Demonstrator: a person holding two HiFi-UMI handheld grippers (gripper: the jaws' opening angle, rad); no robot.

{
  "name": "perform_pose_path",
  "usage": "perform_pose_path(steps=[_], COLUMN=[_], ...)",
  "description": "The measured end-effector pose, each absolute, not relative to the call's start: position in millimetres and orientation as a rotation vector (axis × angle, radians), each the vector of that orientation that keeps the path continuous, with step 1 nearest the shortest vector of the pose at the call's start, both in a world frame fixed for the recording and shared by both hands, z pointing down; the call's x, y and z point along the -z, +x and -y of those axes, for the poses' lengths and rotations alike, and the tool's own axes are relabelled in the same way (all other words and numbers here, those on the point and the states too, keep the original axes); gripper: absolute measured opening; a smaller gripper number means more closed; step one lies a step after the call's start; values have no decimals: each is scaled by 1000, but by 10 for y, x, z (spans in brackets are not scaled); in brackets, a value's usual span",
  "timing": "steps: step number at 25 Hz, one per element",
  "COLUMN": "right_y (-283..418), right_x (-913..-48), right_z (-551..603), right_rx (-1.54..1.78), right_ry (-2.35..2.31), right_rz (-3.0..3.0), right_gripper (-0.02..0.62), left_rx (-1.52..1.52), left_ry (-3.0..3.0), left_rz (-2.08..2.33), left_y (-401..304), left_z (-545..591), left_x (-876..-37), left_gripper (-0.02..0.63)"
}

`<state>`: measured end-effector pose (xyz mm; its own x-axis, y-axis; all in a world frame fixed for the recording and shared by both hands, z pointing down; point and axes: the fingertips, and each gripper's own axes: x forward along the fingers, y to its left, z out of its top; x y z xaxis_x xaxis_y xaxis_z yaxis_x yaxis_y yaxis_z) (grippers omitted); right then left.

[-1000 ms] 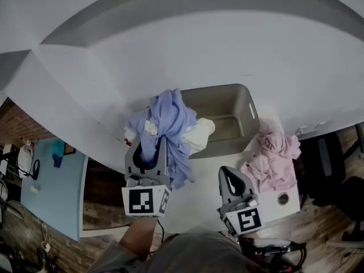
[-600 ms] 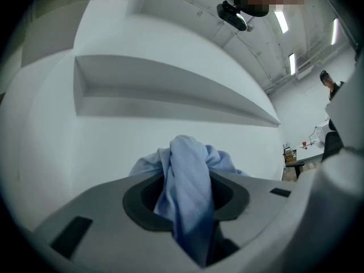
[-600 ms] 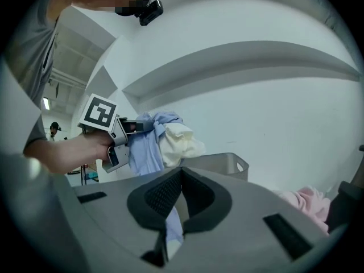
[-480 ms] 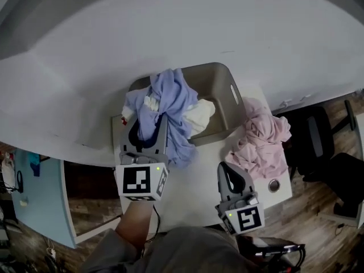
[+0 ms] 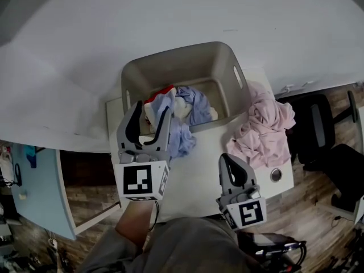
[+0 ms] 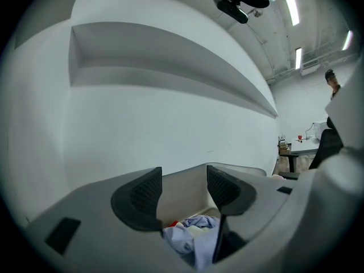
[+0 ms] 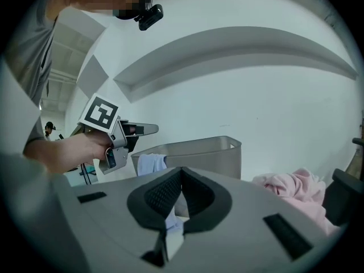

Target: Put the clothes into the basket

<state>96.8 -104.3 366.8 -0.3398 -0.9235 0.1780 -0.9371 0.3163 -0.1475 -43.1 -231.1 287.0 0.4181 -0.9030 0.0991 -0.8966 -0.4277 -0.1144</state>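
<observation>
Left hand-held gripper (image 5: 152, 109) jaws just opening, nothing clamped, lavender garment (image 5: 182, 143) beneath them over basket (image 5: 170, 67) rim

Plain white wall (image 5: 187, 10) across the upper half, from 9 round to 3 o'clock. In the left gripper view, a long recessed ledge (image 6: 170, 56) in that wall, slanting from 10 down to 3 o'clock. Lit ceiling strip lights (image 6: 293, 9) at 1 o'clock there, and a distant desk (image 6: 300, 147) with small clutter at 3 o'clock. From the head view, a white table (image 5: 193, 181) at centre, close against the wall, with a round cable hole (image 5: 276, 174) near its 4 o'clock corner. Wood-plank floor (image 5: 318, 209) at 4 and 8 o'clock. Black office chair (image 5: 327, 152) at 3 o'clock, near the table. Pale blue panel (image 5: 34, 192) at 8 o'clock.
</observation>
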Motion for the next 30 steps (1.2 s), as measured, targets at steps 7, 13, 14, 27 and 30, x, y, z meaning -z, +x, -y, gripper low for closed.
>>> perform_pose_path(steps=[7,13,14,27,30], right_y=[841,786,779,1080,1055], right_x=[-3577,-3529,-3518,-4091,-4140], right_z=[820,605,577,303,391], right_rx=[-315,-282,-271,-250,-227], right_ry=[1718,1658,1646,1585,1565], right_rz=[2562,2570,2582,2474,2486], right_gripper=[6,6,6,6,6], left_rx=[223,208,207,222,240], left_ry=[-2601,-2617,-2625,-2709,-2712], left_rz=[-1672,-1711,-1724,-1856,-1874], left_y=[-492,-470,-460,-242,-193], left_z=[1865,1443,1383,1112,1144], left_x=[-2876,-3011,-3061,-4275,-4502], left_gripper=[250,252,252,282,290])
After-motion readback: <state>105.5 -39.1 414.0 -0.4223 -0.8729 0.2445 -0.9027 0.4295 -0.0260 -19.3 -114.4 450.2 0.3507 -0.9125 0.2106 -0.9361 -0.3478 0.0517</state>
